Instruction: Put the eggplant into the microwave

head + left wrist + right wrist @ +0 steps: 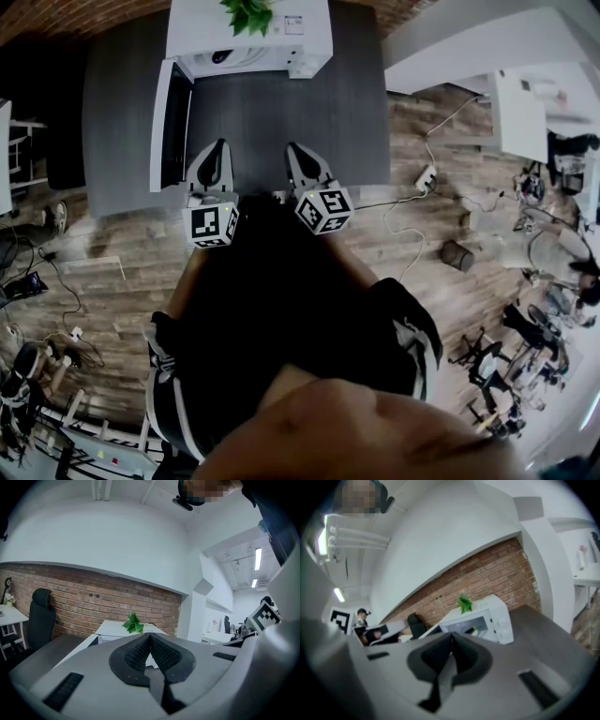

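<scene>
Left gripper (pixel 150 635) and right gripper (pixel 451 638) pressed together, empty; eggplant (pixel 475 631) seemingly inside microwave (pixel 499 617) ahead, door (pixel 161 131) open.

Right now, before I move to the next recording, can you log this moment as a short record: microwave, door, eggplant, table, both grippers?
microwave: white, at the table's far edge, plant on top
door: swung open to the left
eggplant: seemingly the dark, green-tipped shape inside the microwave; hard to tell
table: dark top
left gripper: shut, nothing held, over the near table edge
right gripper: shut, nothing held, beside the left one
</scene>
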